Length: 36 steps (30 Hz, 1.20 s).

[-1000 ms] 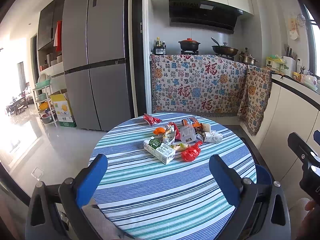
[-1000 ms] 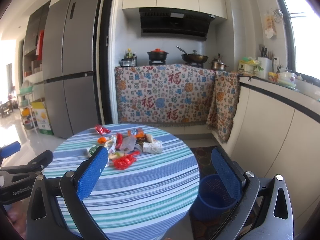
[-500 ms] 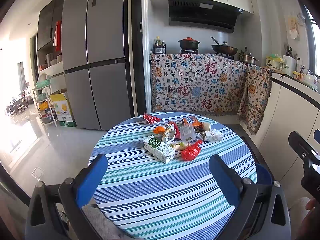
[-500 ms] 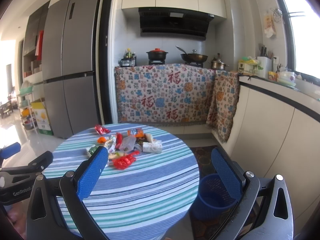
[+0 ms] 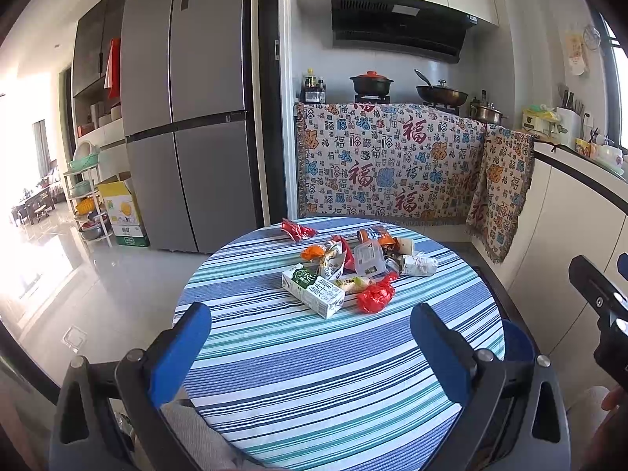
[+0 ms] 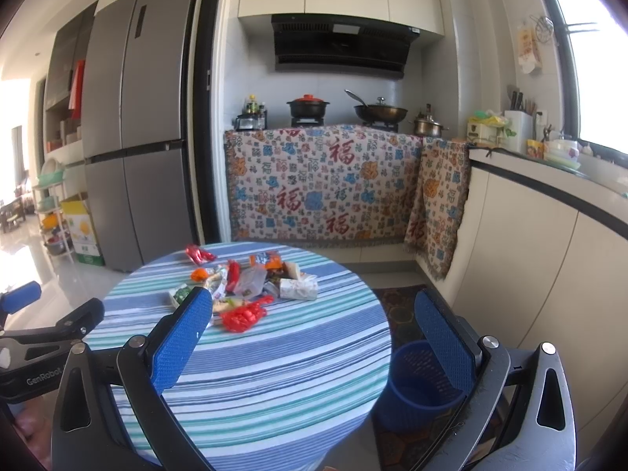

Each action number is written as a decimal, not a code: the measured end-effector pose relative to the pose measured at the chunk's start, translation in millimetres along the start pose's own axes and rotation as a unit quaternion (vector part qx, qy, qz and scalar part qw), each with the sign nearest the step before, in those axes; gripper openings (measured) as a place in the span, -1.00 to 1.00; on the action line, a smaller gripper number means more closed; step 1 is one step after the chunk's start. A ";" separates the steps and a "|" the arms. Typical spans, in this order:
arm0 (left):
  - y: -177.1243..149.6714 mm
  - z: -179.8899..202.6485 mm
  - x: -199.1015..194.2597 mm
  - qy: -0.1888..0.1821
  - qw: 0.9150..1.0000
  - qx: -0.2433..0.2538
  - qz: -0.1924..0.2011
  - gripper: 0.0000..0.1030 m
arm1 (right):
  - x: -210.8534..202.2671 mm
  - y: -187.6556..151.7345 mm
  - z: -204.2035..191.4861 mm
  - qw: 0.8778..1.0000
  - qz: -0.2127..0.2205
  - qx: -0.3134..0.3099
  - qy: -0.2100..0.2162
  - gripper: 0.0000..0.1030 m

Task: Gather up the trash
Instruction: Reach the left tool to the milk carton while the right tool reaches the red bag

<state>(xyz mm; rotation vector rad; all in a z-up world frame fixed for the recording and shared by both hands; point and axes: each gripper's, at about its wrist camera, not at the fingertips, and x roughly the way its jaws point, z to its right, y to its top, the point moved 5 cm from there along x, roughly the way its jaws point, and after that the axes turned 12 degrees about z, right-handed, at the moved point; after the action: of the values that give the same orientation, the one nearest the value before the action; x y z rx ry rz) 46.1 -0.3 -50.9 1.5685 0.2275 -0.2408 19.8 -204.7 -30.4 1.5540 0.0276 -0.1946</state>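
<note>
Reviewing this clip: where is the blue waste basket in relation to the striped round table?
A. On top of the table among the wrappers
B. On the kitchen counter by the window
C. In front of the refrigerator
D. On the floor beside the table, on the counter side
D. The blue waste basket stands on the floor beside the striped table, toward the white cabinets; the trash pile lies on the table.

A tall grey steel refrigerator (image 5: pixel 184 110) stands left of a patterned cloth-draped stove counter (image 5: pixel 388 161) carrying a black pot with red lid (image 6: pixel 307 106) and a dark wok (image 6: pixel 380 112).
</note>
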 end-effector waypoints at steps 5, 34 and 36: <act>-12.8 -10.5 3.0 0.007 1.000 -0.006 -0.006 1.00 | 0.3 -6.4 2.4 1.000 -0.003 0.000 0.000 0.99; -47.9 -4.1 168.0 0.048 0.990 -0.034 -0.130 1.00 | 94.1 -91.6 9.5 0.994 -0.105 0.012 0.013 1.00; -52.4 6.7 193.8 0.064 0.988 -0.032 -0.139 1.00 | 99.0 -96.8 12.2 0.994 -0.111 0.016 0.015 1.00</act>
<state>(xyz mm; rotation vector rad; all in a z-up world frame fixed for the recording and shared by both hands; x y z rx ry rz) 215.9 -7.8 -157.9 1.4879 0.5513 -0.3473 102.2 -227.9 -139.8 1.5841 0.2225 -0.3480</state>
